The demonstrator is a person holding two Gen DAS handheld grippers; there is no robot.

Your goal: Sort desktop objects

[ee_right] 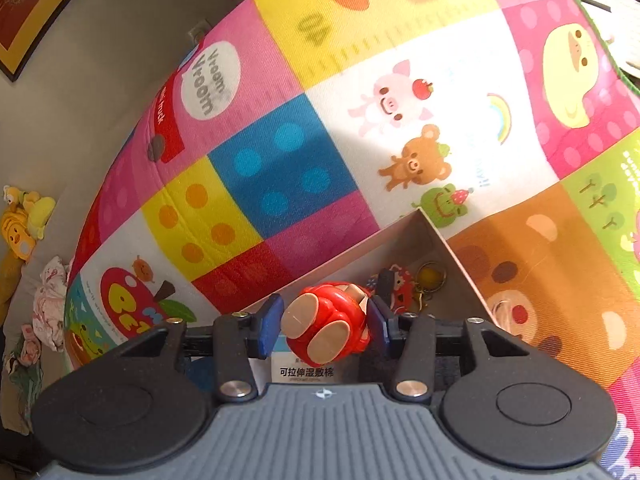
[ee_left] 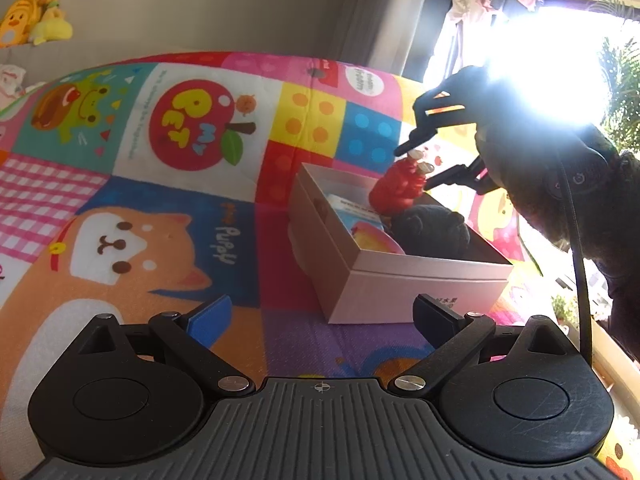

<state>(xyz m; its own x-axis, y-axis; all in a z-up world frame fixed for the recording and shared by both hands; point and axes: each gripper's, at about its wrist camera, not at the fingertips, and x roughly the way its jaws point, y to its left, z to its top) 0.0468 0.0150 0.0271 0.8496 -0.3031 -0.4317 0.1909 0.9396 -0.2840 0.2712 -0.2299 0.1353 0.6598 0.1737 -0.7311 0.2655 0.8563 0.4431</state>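
Red toy point(ee_right: 326, 326) clenched in right gripper point(ee_right: 325, 326), above box point(ee_left: 400, 280); left gripper point(ee_left: 320, 316) released, at 6 o'clock of box.

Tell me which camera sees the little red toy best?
The right wrist view. The red toy sits big and sharp right between the right tool's blue pads, above the box. In the left wrist view the toy is small, farther off, and half lost in window glare.

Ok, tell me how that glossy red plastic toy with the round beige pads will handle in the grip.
The glossy red plastic toy looks hard, so probably stiff between the right gripper pads. Its rounded, shiny lobes may slip or twist. Set down, it could roll inside the pale cardboard box.
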